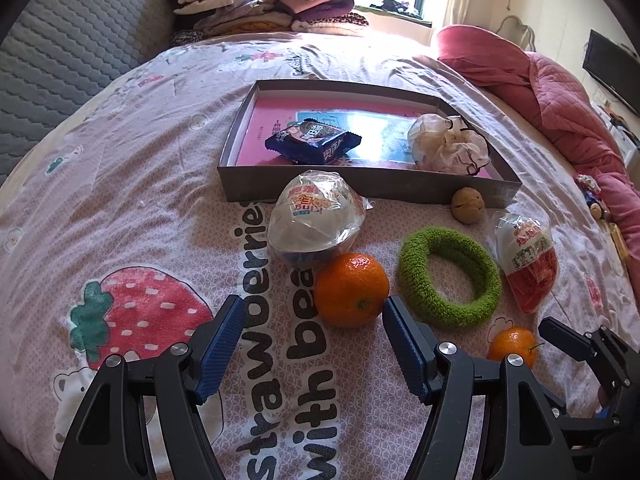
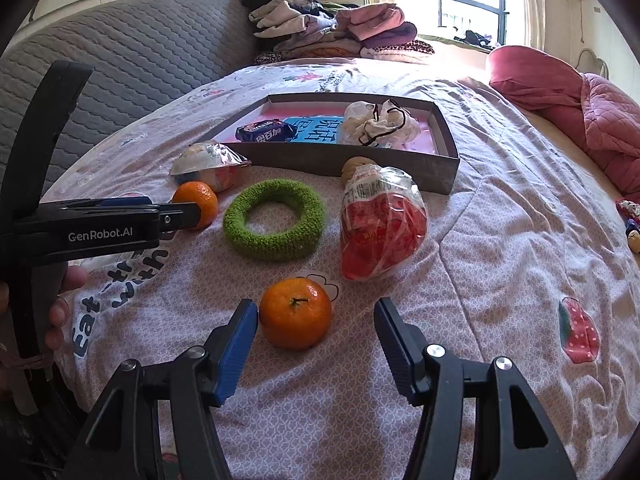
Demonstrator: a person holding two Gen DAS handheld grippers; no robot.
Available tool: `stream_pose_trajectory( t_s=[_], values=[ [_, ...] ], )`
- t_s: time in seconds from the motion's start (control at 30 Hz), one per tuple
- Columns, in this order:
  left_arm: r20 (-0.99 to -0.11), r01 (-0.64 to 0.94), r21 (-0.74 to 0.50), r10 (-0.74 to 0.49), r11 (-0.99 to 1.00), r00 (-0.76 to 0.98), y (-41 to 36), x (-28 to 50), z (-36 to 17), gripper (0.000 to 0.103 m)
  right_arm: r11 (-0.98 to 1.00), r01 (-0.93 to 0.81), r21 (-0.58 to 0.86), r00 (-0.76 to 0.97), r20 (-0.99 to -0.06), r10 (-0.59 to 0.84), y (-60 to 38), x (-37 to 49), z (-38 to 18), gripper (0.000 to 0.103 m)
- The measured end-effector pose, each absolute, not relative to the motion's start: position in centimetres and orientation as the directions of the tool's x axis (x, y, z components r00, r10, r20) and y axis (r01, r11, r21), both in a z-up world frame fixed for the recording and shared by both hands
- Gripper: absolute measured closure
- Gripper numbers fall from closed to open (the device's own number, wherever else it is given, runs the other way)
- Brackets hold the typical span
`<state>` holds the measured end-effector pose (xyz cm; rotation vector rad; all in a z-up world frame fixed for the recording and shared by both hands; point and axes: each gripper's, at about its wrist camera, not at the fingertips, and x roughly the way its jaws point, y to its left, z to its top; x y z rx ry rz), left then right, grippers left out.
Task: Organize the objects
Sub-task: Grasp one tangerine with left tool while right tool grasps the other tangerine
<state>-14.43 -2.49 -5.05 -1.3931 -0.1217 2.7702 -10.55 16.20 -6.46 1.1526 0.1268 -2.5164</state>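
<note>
Box [image 1: 320,190] on the bed holds a blue snack pack [image 1: 314,140] and a crumpled bag [image 1: 448,142]. Outside it: two oranges, green ring [image 1: 450,276], walnut, two wrapped snacks (most left). My left gripper [image 1: 314,312] spread by one orange [image 1: 351,290]; right gripper [image 2: 316,316] spread at the other [image 2: 295,313], pinching nothing.

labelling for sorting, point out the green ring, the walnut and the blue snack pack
green ring [image 2: 273,247], right wrist view, on its near knitted rim
walnut [image 1: 467,211], left wrist view, on the middle of its shell
blue snack pack [image 1: 313,141], left wrist view, on the wrapper's middle
</note>
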Motion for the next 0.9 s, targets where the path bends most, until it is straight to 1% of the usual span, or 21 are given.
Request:
stream_pose_trajectory(
  t_s=[0.57, 0.73, 0.8, 0.83, 0.87, 0.9],
  values=[
    [-0.793, -0.011, -0.133, 0.113, -0.991, -0.599, -1.8, -16.3, -5.8, 0.031, -0.926, 0.368, 0.078, -0.6, -0.742, -0.301, 15.7, -10.8, -7.4, 0.043],
    [-0.792, -0.014, -0.15, 0.129, -0.989, -0.596, -1.7, -16.8, -6.2, 0.031, -0.921, 0.38, 0.088, -0.597, -0.737, -0.316, 15.6, -10.9, -7.4, 0.05],
    [-0.79, -0.016, -0.156, 0.134, -0.988, -0.599, -1.6, -16.8, -6.2, 0.035, -0.917, 0.388, 0.092, -0.591, -0.739, -0.324, 15.6, -10.9, -7.5, 0.055],
    [-0.789, -0.018, -0.158, 0.137, -0.987, -0.598, -1.6, -16.8, -6.3, 0.039, -0.915, 0.393, 0.093, -0.587, -0.74, -0.327, 15.5, -10.9, -7.6, 0.056],
    [-0.79, -0.018, -0.157, 0.137, -0.987, -0.598, -1.7, -16.8, -6.3, 0.046, -0.914, 0.396, 0.09, -0.585, -0.742, -0.327, 15.4, -10.9, -7.7, 0.058],
    [-0.791, -0.018, -0.154, 0.135, -0.988, -0.597, -1.6, -16.8, -6.4, 0.049, -0.912, 0.399, 0.089, -0.584, -0.742, -0.328, 15.3, -10.9, -7.7, 0.06]
  ],
)
